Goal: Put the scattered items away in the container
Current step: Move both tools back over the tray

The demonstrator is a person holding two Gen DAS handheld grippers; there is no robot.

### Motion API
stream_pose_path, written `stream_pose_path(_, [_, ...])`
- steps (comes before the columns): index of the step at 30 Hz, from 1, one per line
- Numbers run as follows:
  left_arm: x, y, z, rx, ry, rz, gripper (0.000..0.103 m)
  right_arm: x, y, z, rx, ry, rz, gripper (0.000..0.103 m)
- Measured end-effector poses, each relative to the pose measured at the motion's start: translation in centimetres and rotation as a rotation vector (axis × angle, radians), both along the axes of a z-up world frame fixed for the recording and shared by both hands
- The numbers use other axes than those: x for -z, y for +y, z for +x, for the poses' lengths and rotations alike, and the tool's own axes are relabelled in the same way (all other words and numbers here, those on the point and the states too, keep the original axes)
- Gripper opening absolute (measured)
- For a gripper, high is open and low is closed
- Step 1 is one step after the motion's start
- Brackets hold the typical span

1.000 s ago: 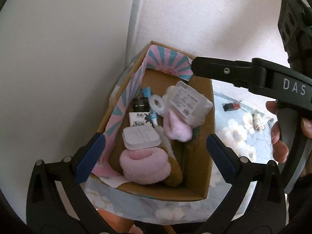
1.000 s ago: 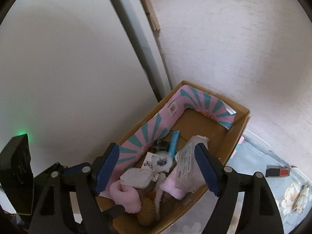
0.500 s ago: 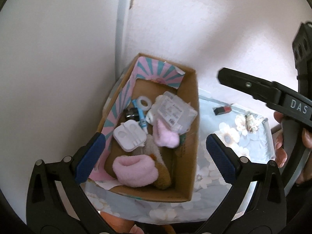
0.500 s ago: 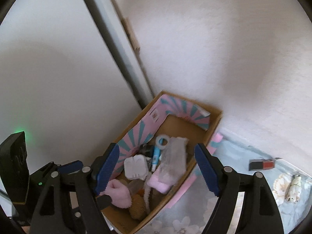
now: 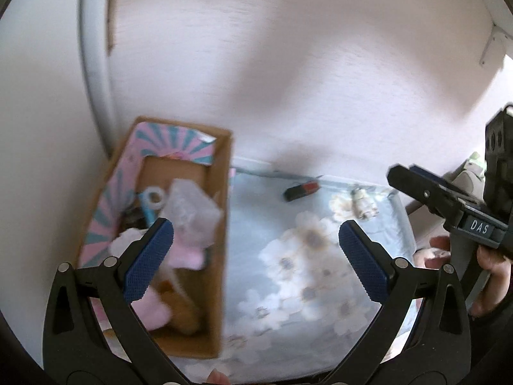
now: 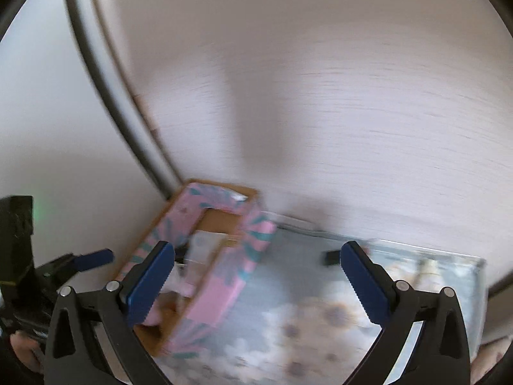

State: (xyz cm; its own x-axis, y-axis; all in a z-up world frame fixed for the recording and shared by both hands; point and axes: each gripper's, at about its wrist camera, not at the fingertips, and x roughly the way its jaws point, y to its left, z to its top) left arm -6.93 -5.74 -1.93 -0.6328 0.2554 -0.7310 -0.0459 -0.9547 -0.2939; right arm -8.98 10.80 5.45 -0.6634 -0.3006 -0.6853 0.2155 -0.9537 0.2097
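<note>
The left gripper [image 5: 256, 256] and right gripper [image 6: 258, 277] both hang with jaws spread wide, gripping nothing. At lower left, the brown cardboard box with pink-and-teal flaps [image 5: 221, 224] holds blurred pink soft items. On the blue flowered cloth [image 5: 304, 272], upper right of centre, lie a small black-and-red block [image 5: 301, 190] and a pale little figurine [image 5: 362, 203].

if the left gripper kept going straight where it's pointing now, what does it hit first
Probably the bare floral cloth beside the cardboard box. Nothing lies between the open left gripper and it, though blur leaves depth unclear.
</note>
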Motion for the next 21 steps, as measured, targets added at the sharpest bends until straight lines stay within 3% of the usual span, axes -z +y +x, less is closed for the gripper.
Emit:
stream_pose_path(3, [0.2, 2.1, -0.7, 0.025, 0.027, 0.034, 0.103, 0.4, 3.5, 0.8, 0.065, -0.004, 0.014, 0.102])
stream_pose_path(10, [2.3, 8.4, -3.4, 0.068, 0.002, 0.004, 0.103, 2.6, 10.4, 2.8, 0.166, -0.057, 0.078, 0.102])
stream_pose_path(16, [6.5, 13.6, -6.6, 0.015, -0.076, -0.056, 0.103, 5.5, 13.8, 2.8, 0.189, -0.121, 0.153, 0.102])
stream_pose_path(21, [10.7, 16.5, -10.3, -0.084, -0.123, -0.152, 0.103, 8.9, 15.9, 1.5, 0.175, -0.167, 0.14, 0.102])
